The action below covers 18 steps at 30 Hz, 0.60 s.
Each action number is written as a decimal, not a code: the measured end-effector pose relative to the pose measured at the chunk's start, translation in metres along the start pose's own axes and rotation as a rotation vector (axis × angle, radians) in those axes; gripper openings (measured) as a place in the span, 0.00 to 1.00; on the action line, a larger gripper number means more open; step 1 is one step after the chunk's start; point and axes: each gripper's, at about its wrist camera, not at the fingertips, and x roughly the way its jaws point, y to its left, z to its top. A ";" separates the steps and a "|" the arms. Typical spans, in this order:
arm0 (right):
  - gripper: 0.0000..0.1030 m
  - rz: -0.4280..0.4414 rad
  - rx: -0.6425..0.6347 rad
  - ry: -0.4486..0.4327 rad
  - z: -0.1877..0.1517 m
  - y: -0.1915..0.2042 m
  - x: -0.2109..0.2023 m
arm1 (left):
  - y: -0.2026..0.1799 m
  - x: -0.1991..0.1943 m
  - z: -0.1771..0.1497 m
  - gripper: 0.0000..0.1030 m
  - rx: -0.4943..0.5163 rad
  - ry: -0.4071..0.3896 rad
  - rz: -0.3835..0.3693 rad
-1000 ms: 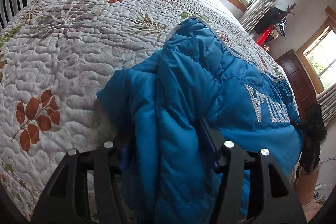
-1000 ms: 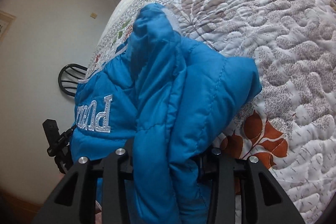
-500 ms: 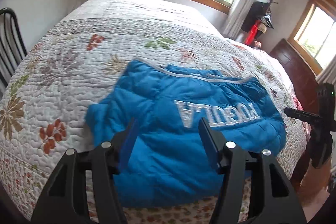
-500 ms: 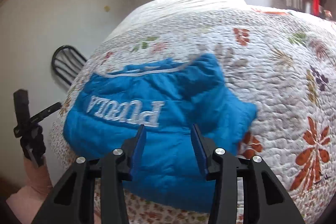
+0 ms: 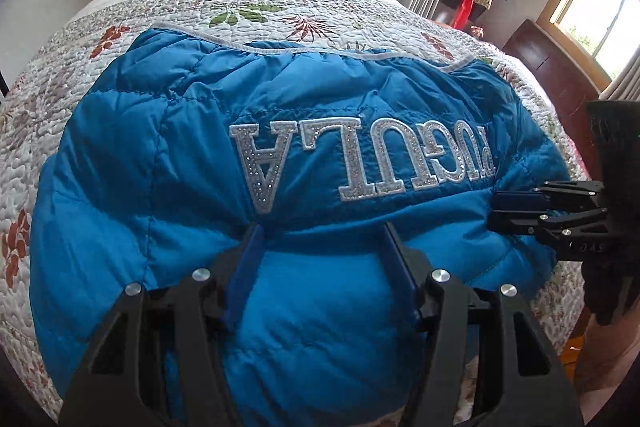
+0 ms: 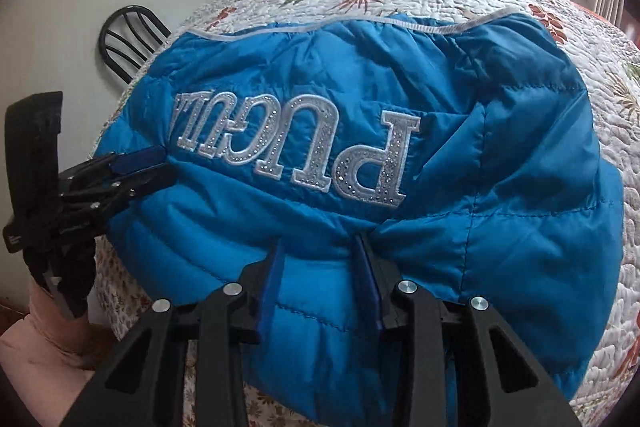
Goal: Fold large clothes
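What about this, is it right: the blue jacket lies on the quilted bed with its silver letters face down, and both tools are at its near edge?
Not quite. The silver letters on the blue jacket face up, as both wrist views show. The rest holds.

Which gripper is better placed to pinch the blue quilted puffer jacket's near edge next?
Probably right. The right gripper has narrower jaws with the blue puffer jacket bunched between them, while the left gripper is spread wide.
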 end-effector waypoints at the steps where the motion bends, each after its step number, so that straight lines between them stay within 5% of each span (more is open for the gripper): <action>1: 0.34 -0.011 -0.008 -0.010 -0.002 0.001 0.003 | -0.003 0.002 -0.002 0.58 0.011 -0.008 0.022; 11: 0.35 0.019 0.053 -0.084 -0.007 -0.005 -0.026 | 0.001 -0.014 0.001 0.59 -0.062 -0.014 0.003; 18: 0.37 -0.083 0.094 -0.153 -0.026 -0.024 -0.079 | -0.020 -0.037 -0.008 0.64 -0.072 -0.062 -0.020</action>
